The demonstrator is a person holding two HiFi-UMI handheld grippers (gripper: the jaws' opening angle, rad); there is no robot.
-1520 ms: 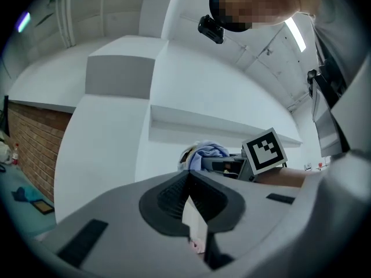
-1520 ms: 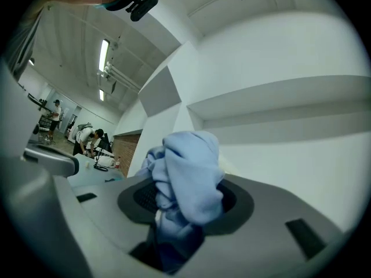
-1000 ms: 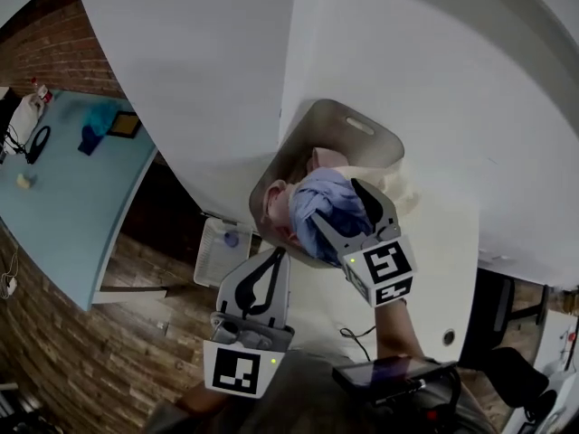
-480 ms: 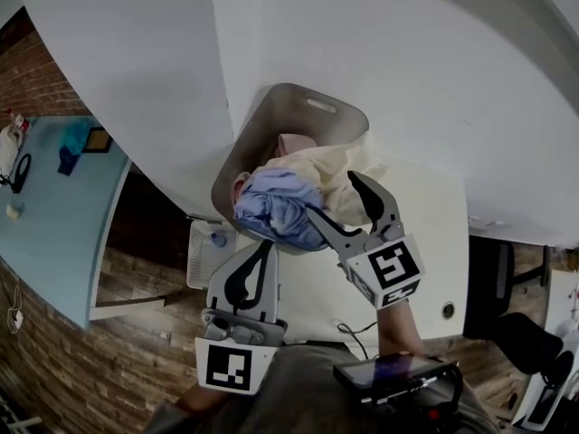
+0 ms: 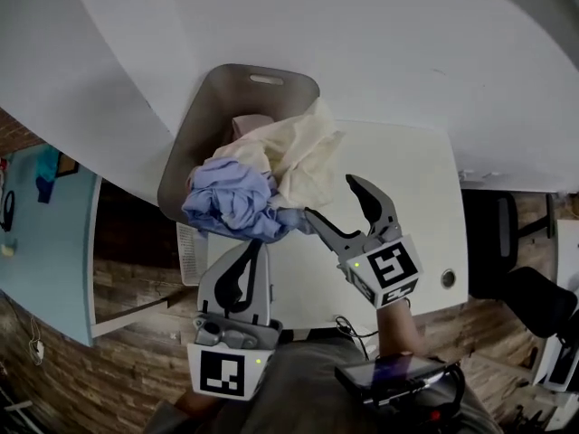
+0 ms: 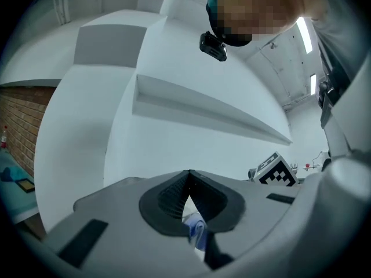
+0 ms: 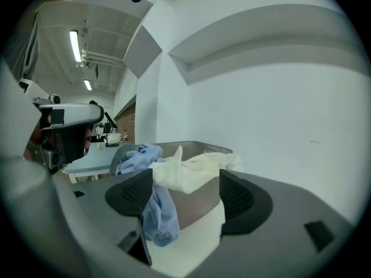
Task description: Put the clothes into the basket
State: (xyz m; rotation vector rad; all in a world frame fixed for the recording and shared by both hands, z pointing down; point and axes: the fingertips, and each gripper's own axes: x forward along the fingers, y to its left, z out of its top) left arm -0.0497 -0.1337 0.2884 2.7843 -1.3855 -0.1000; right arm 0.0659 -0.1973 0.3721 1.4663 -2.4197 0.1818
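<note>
clothes (image 5: pixel 300 156) in basket (image 5: pixel 215 90), basket on table (image 5: pixel 407 183)

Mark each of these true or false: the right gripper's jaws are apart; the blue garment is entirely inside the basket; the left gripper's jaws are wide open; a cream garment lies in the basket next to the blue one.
1. The right gripper has its jaws apart. True; nothing is pinched between them.
2. The blue garment is entirely inside the basket. False: part of it hangs over the rim on the side nearest the grippers.
3. The left gripper has its jaws wide open. False: they are closed together.
4. A cream garment lies in the basket next to the blue one. True; it is heaped up above the rim.
</note>
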